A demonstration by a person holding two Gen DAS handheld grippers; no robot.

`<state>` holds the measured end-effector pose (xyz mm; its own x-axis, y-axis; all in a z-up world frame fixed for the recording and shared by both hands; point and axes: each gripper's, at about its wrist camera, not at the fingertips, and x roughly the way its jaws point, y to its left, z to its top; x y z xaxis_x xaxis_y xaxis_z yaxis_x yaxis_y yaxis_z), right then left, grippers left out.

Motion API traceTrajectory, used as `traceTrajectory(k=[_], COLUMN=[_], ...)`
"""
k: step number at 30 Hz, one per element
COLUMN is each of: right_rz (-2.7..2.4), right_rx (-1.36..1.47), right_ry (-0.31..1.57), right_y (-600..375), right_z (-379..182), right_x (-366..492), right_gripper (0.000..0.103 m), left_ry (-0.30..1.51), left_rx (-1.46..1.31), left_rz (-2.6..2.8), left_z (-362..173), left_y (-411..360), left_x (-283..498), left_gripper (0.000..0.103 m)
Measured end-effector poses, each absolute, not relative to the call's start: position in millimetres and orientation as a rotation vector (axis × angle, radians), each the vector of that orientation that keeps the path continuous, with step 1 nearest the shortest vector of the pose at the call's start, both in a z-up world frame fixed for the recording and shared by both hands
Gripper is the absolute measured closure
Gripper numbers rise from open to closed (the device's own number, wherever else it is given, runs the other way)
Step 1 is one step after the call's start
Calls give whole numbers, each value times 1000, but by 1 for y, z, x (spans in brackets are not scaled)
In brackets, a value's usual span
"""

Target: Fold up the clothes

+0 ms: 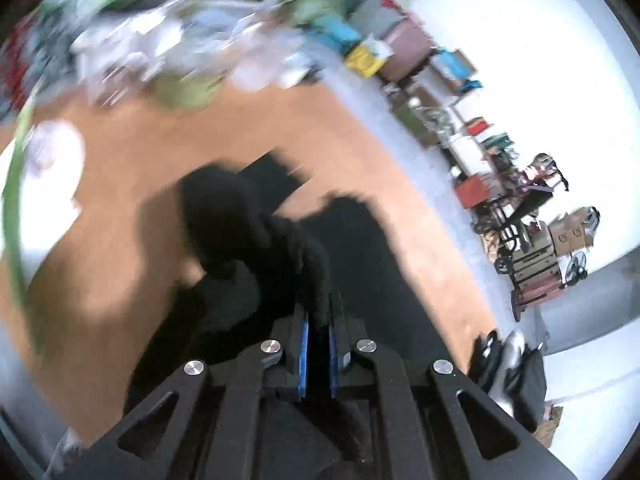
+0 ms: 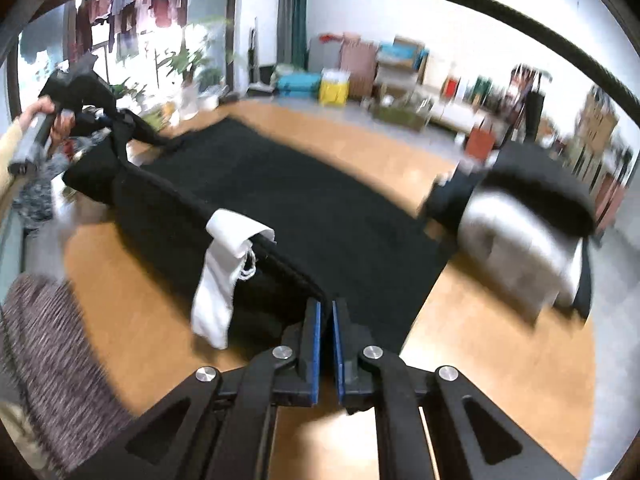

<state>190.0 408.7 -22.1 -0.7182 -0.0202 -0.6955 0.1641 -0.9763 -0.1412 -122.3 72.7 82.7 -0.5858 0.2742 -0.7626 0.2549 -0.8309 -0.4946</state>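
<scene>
The left gripper (image 1: pixel 318 320) pinches a bunched fold of the black fabric garment (image 1: pixel 256 240) between its blue pads, lifted off the round tan wooden table (image 1: pixel 340 140). The right gripper (image 2: pixel 326 320) pinches the garment's (image 2: pixel 280 200) near corner, where a white pocket lining (image 2: pixel 224 264) hangs out. The left view is blurred, so the garment's outline is hard to read there. Its long axis runs from the right gripper up-left to the left gripper (image 2: pixel 116 136).

Both wrist views look steeply down, close; sharing the black garment (image 1: pixel 360 264) (image 2: pixel 280 184).
</scene>
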Motion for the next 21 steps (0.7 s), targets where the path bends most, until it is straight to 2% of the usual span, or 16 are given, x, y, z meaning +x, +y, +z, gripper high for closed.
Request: traceTrajectory(k=[4, 6, 11, 16, 17, 19, 21], right_rz=[-2884, -2895, -2894, -2946, -2941, -2908, -2929], right_rx=[1138, 1216, 1391, 1450, 1467, 1521, 1507], right_ry=[312, 346, 293, 145, 128, 146, 245], right_y=[427, 437, 463, 491, 493, 489, 480], right_z=[-13, -23, -53, -64, -68, -81, -92], right_x=[112, 78, 21, 1, -1, -8, -8], right_gripper=[97, 97, 97, 97, 97, 99, 95], left_ry=[-716, -688, -531, -564, -507, -386, -354], left_rx=[-1367, -1403, -1464, -1474, -1529, -1648, -1748], left_rz=[2715, 2695, 2694, 2675, 2680, 2671, 2609], left_z=[134, 145, 102, 75, 63, 41, 22], left_y=[118, 133, 185, 180, 182, 187, 185], left_x=[-161, -169, -249, -257, -261, -267, -271], left_gripper=[96, 96, 96, 97, 97, 96, 96])
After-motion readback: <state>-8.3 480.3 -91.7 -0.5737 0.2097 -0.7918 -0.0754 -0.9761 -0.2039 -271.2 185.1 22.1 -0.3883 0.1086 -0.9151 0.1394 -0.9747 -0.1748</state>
